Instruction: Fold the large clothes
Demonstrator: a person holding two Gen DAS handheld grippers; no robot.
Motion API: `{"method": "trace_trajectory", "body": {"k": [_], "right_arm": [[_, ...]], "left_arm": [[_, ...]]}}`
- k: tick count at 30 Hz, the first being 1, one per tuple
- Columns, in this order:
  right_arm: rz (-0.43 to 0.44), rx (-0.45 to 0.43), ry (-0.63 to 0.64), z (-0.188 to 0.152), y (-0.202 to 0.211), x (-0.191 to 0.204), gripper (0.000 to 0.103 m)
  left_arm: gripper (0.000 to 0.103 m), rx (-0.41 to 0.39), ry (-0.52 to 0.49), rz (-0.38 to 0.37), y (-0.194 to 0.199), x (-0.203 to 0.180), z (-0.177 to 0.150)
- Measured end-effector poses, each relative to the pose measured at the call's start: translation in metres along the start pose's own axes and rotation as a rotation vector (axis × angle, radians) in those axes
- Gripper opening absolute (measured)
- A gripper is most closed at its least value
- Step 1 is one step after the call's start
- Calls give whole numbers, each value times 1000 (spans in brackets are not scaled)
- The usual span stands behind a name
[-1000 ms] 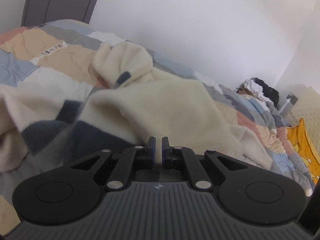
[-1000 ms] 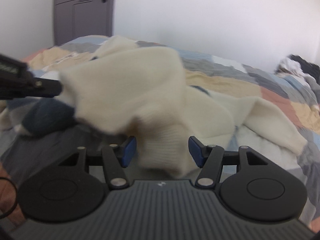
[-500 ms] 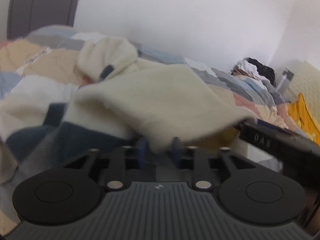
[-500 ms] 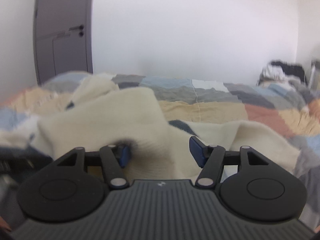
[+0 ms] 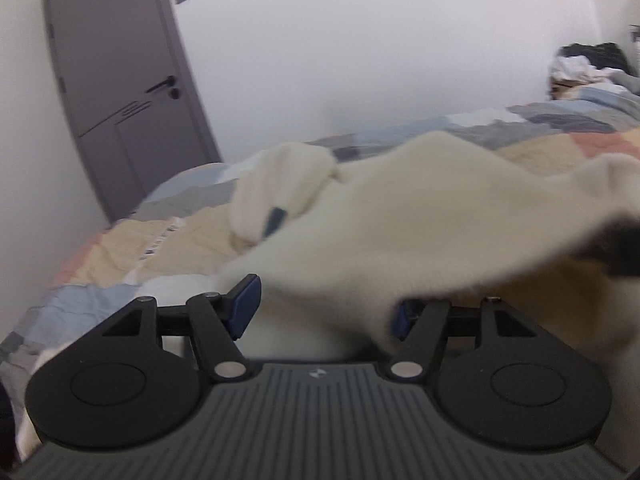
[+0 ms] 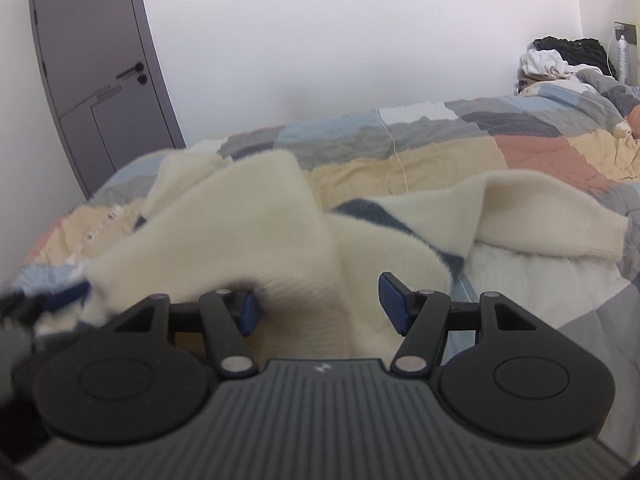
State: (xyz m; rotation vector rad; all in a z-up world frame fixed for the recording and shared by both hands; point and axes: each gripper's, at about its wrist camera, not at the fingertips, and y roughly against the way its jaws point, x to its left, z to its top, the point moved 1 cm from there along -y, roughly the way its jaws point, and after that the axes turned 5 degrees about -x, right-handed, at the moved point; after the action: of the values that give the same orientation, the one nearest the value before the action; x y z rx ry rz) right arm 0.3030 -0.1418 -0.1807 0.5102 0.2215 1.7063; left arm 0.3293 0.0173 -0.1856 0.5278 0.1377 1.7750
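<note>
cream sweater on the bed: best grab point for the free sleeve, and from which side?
Grip the sleeve at its ribbed cuff, coming from the open quilt side beyond the cuff end. In the right wrist view the sleeve lies stretched flat away from the sweater body, its cuff a firm edge clear of other folds, so it probably pinches cleanly without bunching.

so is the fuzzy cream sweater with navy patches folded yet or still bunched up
Not folded: the fuzzy cream sweater lies bunched on the patchwork quilt, one sleeve flung out sideways.
</note>
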Motion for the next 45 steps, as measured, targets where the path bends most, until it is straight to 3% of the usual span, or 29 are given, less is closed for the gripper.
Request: {"method": "trace_trajectory", "body": {"k": [4, 8, 11, 16, 18, 22, 26, 33, 37, 45], "right_arm": [[-15, 52, 69, -15, -6, 9, 62], [-18, 110, 117, -34, -2, 18, 62], [-59, 79, 163, -36, 1, 21, 62], [-154, -41, 104, -23, 15, 5, 54], [-121, -107, 18, -11, 21, -7, 44], [-102, -170, 31, 3, 29, -6, 20], [-87, -217, 57, 12, 44, -3, 15], [-12, -340, 77, 69, 92, -5, 11], [52, -411, 93, 118, 121, -1, 11], [130, -498, 71, 213, 178, 10, 9]], "left_arm": [[69, 34, 173, -22, -18, 35, 0], [41, 34, 310, -62, -17, 56, 2], [25, 29, 321, -86, -11, 57, 6], [19, -32, 354, -110, 15, 56, 9], [19, -49, 387, -137, 21, 57, 11], [19, -88, 417, -166, 32, 58, 12], [18, -129, 442, -176, 59, 62, 16], [15, -265, 491, -176, 128, 77, 53], [14, -328, 576, -187, 163, 90, 80], [13, -483, 584, -204, 231, 116, 166]]}}
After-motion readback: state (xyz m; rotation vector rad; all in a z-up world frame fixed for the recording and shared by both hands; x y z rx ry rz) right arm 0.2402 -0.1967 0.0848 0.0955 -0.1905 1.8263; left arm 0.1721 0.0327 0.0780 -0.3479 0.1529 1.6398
